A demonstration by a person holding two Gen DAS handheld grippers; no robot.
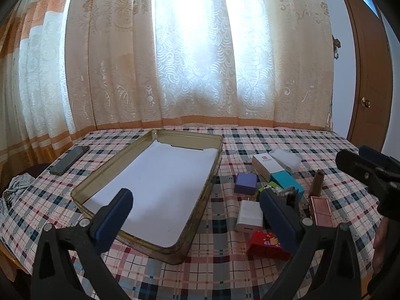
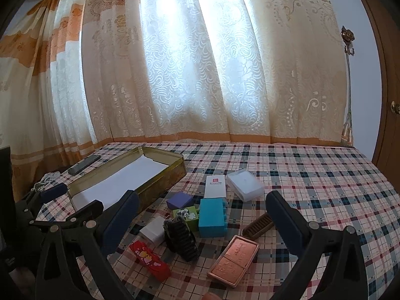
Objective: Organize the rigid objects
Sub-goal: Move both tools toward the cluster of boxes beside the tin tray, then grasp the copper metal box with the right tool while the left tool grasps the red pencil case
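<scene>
Tin box (image 1: 200, 230): gold metal, rounded corners, white liner, left on plaid-clothed desk (image 2: 312, 175).
Clutter: white charger (image 2: 153, 231), red block (image 2: 150, 260), black toothed clip (image 2: 181, 235), teal block (image 2: 212, 217), copper palette (image 2: 233, 260), grouped right of tin.
Left hand-held gripper (image 1: 197, 215): released, over tin's near edge.
Right hand-held gripper (image 2: 202, 215): released, above clutter.
Room: bare cloth far right.

From the left wrist, the left gripper's finger (image 1: 280, 221) hides part of the red box (image 1: 265, 245) and the black clip (image 1: 290, 195) at four o'clock.
</scene>
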